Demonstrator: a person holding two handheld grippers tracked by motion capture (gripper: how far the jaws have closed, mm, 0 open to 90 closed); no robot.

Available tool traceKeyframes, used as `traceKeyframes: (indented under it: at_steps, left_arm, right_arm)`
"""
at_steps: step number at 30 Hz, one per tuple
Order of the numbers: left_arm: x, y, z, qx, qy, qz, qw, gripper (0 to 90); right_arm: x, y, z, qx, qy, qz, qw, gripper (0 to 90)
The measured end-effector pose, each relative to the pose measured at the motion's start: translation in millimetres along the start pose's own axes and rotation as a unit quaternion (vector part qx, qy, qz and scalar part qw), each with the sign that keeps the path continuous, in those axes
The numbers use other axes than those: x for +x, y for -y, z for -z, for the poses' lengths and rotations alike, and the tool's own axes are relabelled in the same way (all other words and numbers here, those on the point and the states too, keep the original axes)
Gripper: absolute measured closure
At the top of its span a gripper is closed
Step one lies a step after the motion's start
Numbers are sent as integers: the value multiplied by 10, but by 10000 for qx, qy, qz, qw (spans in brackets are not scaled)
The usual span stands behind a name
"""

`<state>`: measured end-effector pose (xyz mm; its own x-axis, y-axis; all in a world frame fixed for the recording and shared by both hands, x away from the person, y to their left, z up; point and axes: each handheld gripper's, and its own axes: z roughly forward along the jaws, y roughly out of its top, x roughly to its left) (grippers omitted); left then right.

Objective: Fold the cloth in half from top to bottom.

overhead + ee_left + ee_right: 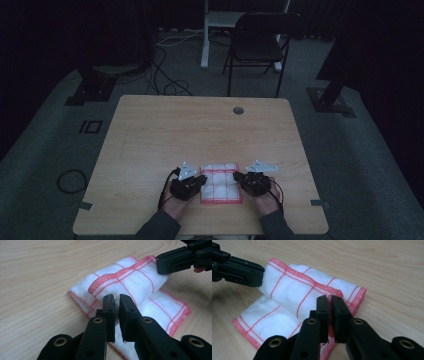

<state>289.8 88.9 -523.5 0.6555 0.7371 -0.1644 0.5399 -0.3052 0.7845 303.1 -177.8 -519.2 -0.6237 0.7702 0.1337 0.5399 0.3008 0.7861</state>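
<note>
While you are folding the cloth [220, 183] on the worktop [200, 130], your left gripper [115, 300] is pinching its edge between nearly closed jaws, and your right gripper [327, 300] is pinching the opposite edge likewise, keeping the fold even. No readable writing.

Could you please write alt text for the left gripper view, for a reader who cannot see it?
The left gripper pinches a fold of a white cloth with red stitched lines between its two black jaws, lifting that fold above the lower layer lying on the wooden table. At upper right, the right gripper grips the same fold's far end.
</note>
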Motion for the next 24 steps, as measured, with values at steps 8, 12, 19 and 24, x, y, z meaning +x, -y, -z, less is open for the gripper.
traceKeyframes:
  at_steps: [8,12,19,24]
  left_arm:
    - [9,108,43,20,1,26,10000,728]
    - [34,89,108,-120,2,-7,9999,666]
    - [153,-111,159,-406,-86,49,9991,637]
    - [251,-237,87,-387,-147,62,9991,626]
  right_arm:
    - [13,95,9,123,32,-13,9999,666]
    - [12,135,35,153,-24,-68,9999,580]
    - [5,206,55,267,-21,-81,9996,525]
    - [37,242,43,387,-56,37,9992,509]
